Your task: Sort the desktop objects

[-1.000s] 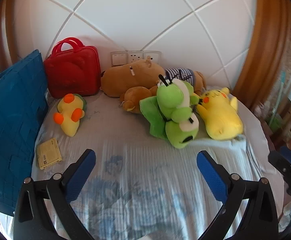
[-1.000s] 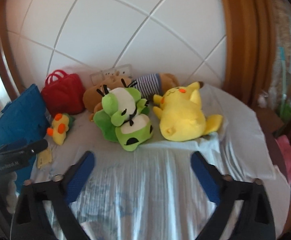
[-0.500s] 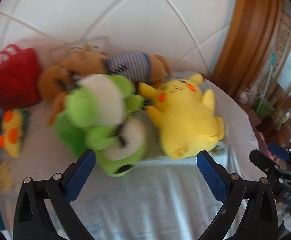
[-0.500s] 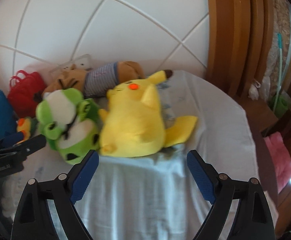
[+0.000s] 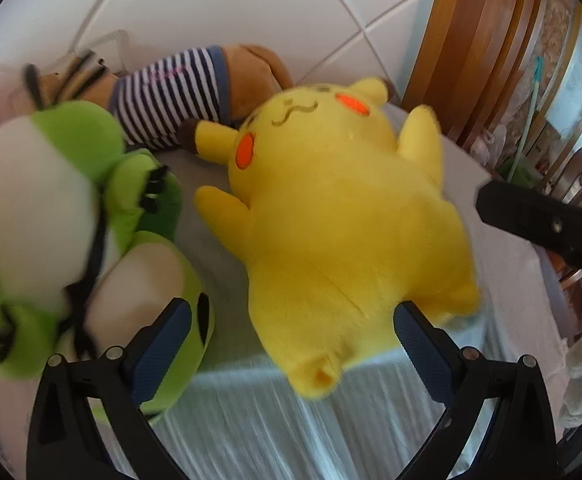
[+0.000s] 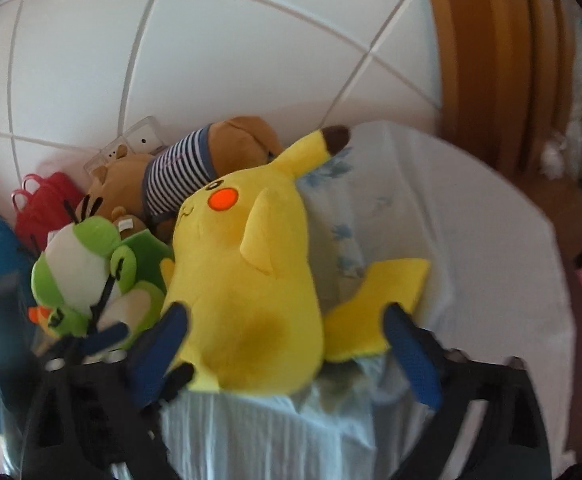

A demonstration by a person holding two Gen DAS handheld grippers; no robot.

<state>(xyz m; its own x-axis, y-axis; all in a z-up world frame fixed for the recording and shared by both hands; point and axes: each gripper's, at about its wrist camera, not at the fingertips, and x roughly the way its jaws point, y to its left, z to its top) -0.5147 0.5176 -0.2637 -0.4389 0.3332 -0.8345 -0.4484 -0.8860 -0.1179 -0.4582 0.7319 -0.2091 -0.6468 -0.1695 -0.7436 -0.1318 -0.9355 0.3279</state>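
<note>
My left gripper [image 5: 291,338] and right gripper [image 6: 287,336], both spread empty, flank the Pikachu [image 5: 339,224]; plushes lie jumbled, sorting unsettled.

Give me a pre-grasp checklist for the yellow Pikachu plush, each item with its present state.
1. Left gripper open: ok.
2. Right gripper open: ok.
3. Yellow Pikachu plush lies between the right jaws: ok.
4. Plush apart from the green frog plush: cannot tell, they look close.
5. The two grippers clear of each other: not ok, the left one crowds the right view.
6. Tail outside the jaws: cannot tell.
</note>
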